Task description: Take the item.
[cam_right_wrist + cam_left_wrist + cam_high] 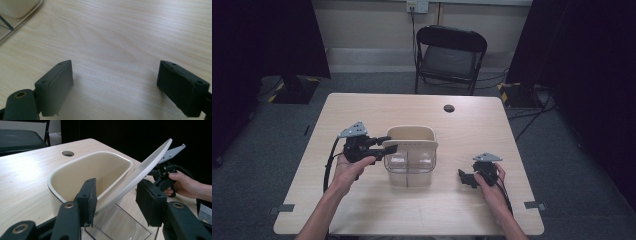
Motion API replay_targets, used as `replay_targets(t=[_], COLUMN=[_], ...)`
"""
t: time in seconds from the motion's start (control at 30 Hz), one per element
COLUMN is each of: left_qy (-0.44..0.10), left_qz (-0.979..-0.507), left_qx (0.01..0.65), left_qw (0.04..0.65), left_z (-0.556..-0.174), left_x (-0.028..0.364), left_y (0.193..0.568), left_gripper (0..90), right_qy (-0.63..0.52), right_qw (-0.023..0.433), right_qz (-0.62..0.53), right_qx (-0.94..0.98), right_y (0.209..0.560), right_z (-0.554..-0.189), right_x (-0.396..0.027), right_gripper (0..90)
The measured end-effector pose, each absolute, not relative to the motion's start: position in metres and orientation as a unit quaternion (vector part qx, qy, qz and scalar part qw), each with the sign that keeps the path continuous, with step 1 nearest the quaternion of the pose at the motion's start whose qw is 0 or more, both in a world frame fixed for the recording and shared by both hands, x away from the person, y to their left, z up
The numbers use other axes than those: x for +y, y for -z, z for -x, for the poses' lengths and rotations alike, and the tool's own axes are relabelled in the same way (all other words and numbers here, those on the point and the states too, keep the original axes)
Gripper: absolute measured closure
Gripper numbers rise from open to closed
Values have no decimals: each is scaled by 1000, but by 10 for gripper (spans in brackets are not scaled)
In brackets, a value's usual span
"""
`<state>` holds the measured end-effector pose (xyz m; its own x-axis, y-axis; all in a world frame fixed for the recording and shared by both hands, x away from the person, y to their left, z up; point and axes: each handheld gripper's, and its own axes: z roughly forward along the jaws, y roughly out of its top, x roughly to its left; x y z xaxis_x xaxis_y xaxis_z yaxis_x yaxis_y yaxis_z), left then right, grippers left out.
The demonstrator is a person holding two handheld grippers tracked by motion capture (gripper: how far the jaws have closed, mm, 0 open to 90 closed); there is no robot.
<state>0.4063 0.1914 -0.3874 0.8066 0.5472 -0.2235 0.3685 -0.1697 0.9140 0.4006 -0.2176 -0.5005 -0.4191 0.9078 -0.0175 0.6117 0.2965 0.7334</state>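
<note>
In the middle of the table stands a cream bin on a clear base. Its flat cream lid is tilted up, with the lower edge down near the bin's rim. My left gripper is open at the bin's left side, and the lid's lower edge runs between its jaws, close to the left pad. From above, this left gripper meets the lid. My right gripper is open over bare wood, right of the bin. The high view puts the right gripper near the table's front right.
A black folding chair stands behind the table. A round cable hole lies in the tabletop at the back. Dark curtains hang on both sides. In the left gripper view, the person's hand holds the right gripper beyond the lid.
</note>
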Motion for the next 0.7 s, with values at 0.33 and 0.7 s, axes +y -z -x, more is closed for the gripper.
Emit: replay_targets(t=[0.33,0.7], left_qy=[-77,-79], left_qz=[-761,-760], left_qx=[300,301], left_qw=[569,571], left_z=[-407,-407], left_x=[192,191], left_y=[387,387], left_gripper=[511,514], right_qy=[-333,-333], right_qw=[222,222], right_qz=[-491,-491], right_qx=[774,774], right_y=[501,501], right_z=[-401,-401], right_x=[-218,-218], right_gripper=[129,129])
